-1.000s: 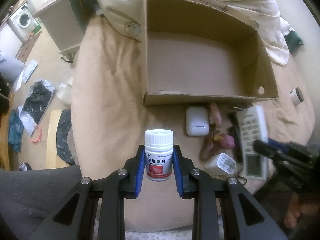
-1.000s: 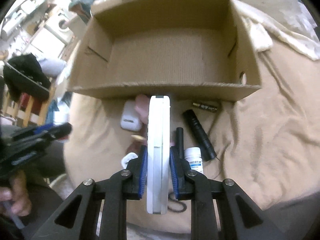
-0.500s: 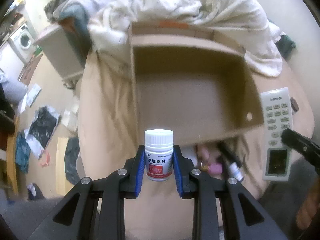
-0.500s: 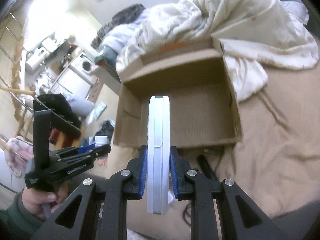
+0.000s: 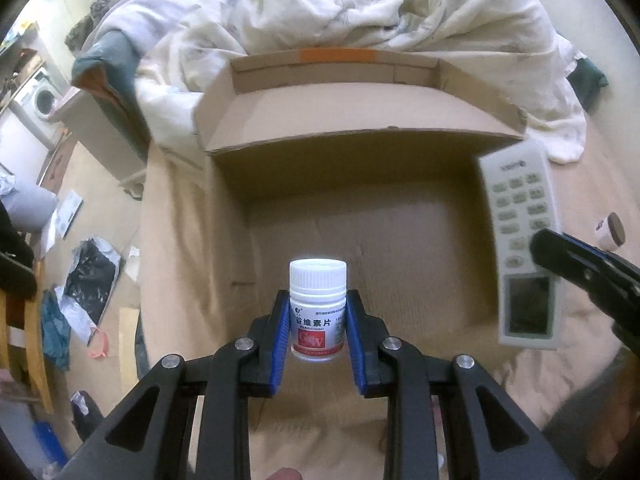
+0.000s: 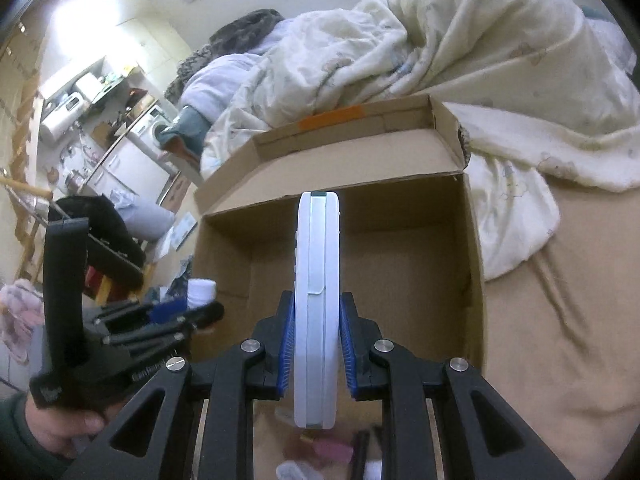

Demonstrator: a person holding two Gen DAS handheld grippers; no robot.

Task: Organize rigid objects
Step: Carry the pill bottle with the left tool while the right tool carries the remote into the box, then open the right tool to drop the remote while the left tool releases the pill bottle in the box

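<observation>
Here, spreading across the bed [image 5: 176, 240] as a tan sheet, with a rumpled white duvet [image 5: 360, 12] piling up behind. Lying on that sheet, flaps raised, an open cardboard box [image 5: 360, 112], its brown floor showing bare in both views and its far flap carrying an orange strip of tape [image 5: 338, 55]. Hovering above the box's near right part, seen edge-on in the right wrist view and face-on in the left one, a white remote control [image 6: 317, 304], keypad and dark lower window facing up. Pinching that remote by its two broad faces, the right tool [image 6: 316, 354], blue pads [image 6: 286, 354] pressing flat against it. Hanging over the box's near left part, the left tool [image 5: 318, 338], clamping a small white pill bottle [image 5: 318, 312] upright between its blue pads [image 5: 280, 340], ribbed cap on top, red-and-white label facing the camera. Gripping the left tool's handle at the lower left of the right wrist view, a hand [image 6: 60, 428] in a dark sleeve. Sitting on the sheet just right of the box, well apart from both tools, a small round brown-topped item [image 5: 610, 231], too blurred for telling more. Showing under the remote near the bottom edge of the right wrist view, a few pink and white bits, blurred beyond naming.
</observation>
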